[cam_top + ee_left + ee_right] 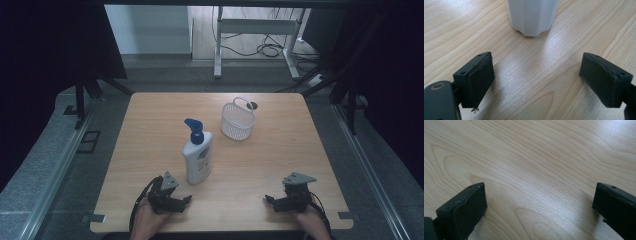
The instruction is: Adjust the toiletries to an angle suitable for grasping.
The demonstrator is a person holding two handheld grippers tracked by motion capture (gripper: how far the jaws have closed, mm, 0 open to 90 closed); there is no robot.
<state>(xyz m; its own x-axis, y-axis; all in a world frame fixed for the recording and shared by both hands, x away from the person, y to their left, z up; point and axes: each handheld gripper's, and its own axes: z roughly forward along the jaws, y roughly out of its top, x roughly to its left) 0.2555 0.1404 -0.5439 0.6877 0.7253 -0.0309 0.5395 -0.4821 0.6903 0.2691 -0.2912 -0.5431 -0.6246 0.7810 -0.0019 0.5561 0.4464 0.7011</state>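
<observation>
left gripper rests low at the near left of the worktop, jaws spread wide and holding nothing. in the left gripper view the same gripper faces the base of the pump bottle, bare wood between the jaws and the bottle, no contact.

pump bottle: white body, upright, blue pump head with the spout toward the left, a blue-printed label on the front. it stands just beyond the left gripper, left of worktop centre. its foot looks fluted in the left gripper view.

white basket: mesh sides, loop handle raised, standing upright farther back and right of the bottle, apart from it, near the far edge.

right gripper: near right of the worktop, jaws wide apart, nothing between them. the right gripper view shows this gripper over bare wood grain.

open room: wide bare strip between the two grippers along the near edge; right side of the worktop free up to its edge.
</observation>
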